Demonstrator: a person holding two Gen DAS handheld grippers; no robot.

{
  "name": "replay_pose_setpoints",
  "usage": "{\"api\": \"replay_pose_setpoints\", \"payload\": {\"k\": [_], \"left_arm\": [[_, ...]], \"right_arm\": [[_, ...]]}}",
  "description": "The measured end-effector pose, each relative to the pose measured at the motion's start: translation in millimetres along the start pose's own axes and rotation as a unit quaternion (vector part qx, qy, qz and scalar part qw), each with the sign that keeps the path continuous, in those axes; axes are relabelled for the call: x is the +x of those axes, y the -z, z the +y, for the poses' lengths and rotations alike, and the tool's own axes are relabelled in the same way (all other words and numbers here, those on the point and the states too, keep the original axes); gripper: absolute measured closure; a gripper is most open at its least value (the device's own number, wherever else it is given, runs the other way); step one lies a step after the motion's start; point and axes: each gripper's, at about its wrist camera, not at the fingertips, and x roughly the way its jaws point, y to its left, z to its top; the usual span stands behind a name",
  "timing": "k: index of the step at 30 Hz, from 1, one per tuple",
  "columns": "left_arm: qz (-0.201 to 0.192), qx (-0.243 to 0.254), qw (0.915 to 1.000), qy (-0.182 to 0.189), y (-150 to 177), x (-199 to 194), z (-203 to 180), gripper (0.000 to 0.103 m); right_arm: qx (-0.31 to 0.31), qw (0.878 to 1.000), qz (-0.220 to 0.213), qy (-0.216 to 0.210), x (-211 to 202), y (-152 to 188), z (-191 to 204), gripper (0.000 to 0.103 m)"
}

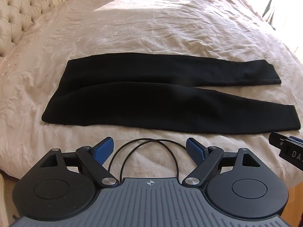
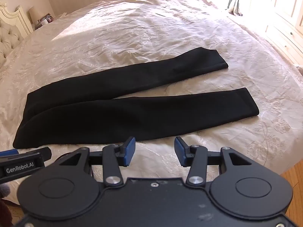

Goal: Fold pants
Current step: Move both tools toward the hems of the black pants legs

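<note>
In my left wrist view, my left gripper (image 1: 149, 151) hangs just above the near edge of the bed (image 1: 151, 28), and its blue pads (image 1: 103, 151) stand wide apart with nothing between them. A thin black cable (image 1: 144, 147) loops in the gap. The black pants (image 1: 151, 96) lie flat on the cream bedspread just in front of me, with the waist to the left and the two legs running to the right. The legs touch each other near the waist and separate toward the hems, so they form a narrow V. At the right border I see a part of my right gripper (image 1: 287, 149), near the hem of the closer leg. A tufted headboard (image 1: 17, 15) is at the far left.

In my right wrist view, my right gripper (image 2: 154, 150) is also released, the pads parted and empty, just beside the near edge of the closer leg. The pants (image 2: 117, 113) stay spread here too, and a strip of bedspread shows between the two hems. The left gripper (image 2: 24, 162) comes in at the lower left, near the waist corner.

I judge that the task is at its beginning: the pants are laid out smooth, but no fold is made. What is left is to bring one leg over the other, and then to fold the length in half or in thirds.
</note>
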Motion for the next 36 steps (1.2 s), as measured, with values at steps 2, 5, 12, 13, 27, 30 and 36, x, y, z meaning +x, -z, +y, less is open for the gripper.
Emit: {"api": "replay_pose_setpoints", "payload": {"k": [2, 5, 12, 13, 27, 30, 36], "left_arm": [[0.001, -0.002, 1.0000, -0.001, 0.1, 0.2, -0.8, 0.020], [0.001, -0.002, 1.0000, -0.001, 0.6, 0.6, -0.4, 0.020], [0.002, -0.001, 1.0000, 0.000, 2.0, 1.5, 0.8, 0.020], [0.002, 0.000, 1.0000, 0.000, 2.7, 1.4, 0.9, 0.020], [0.007, 0.000, 1.0000, 0.000, 3.3, 3.8, -1.8, 0.020], [0.007, 0.000, 1.0000, 0.000, 3.1, 4.1, -2.6, 0.020], [0.011, -0.002, 0.9999, 0.000, 3.9, 5.5, -2.6, 0.020]], "right_arm": [[-0.004, 1.000, 0.001, 0.011, 0.7, -0.5, 0.7, 0.054], [0.000, 1.000, 0.002, 0.020, 1.7, -1.4, -0.2, 0.054], [-0.005, 0.998, -0.012, 0.059, -2.9, -0.9, 5.9, 0.054], [-0.003, 0.998, -0.015, 0.067, -3.9, 0.2, 7.0, 0.054], [0.037, 0.995, 0.020, 0.091, 1.2, -0.3, 4.0, 0.055], [0.020, 0.995, 0.016, 0.095, 2.4, -1.1, 8.5, 0.055], [0.012, 0.996, 0.018, 0.087, 3.7, -1.9, 7.8, 0.055]]}}
